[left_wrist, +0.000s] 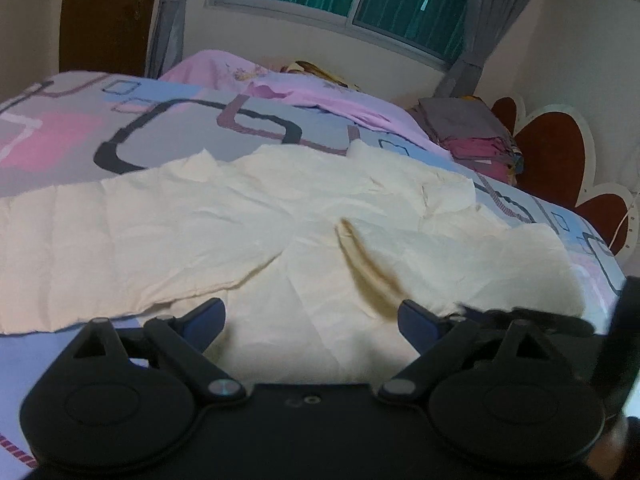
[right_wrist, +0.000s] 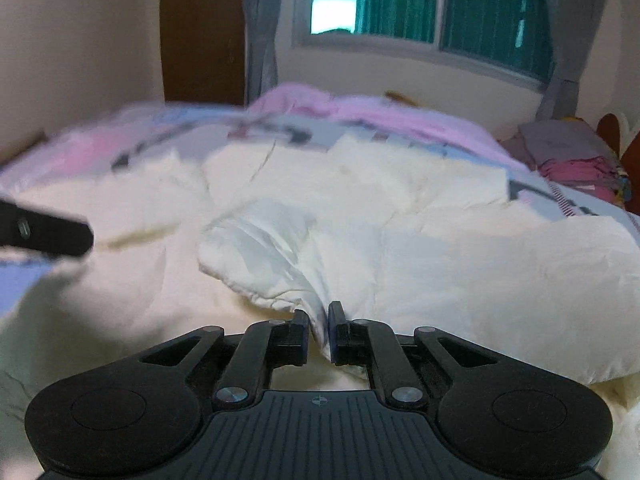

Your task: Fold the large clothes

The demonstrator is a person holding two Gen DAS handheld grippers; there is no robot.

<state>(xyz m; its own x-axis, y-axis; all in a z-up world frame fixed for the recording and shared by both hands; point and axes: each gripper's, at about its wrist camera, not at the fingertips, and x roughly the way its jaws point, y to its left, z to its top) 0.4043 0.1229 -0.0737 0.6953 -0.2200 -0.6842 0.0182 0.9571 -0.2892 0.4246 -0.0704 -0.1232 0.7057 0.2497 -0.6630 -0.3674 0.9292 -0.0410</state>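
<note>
We've got the cream garment spread crinkled and papery across the patterned bedsheet, a tan strip lying on it. Our left gripper hovers over it, fingers wide apart, nothing between them. Our right gripper is pinched tight on a bunched, puffy fold of that cloth.

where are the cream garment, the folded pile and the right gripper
cream garment (left_wrist: 168, 224): left wrist view, flat wrinkled part.
folded pile (left_wrist: 476, 136): left wrist view, grey top and pink side.
right gripper (right_wrist: 319, 326): right wrist view, between the fingertips, shut on cloth.
</note>
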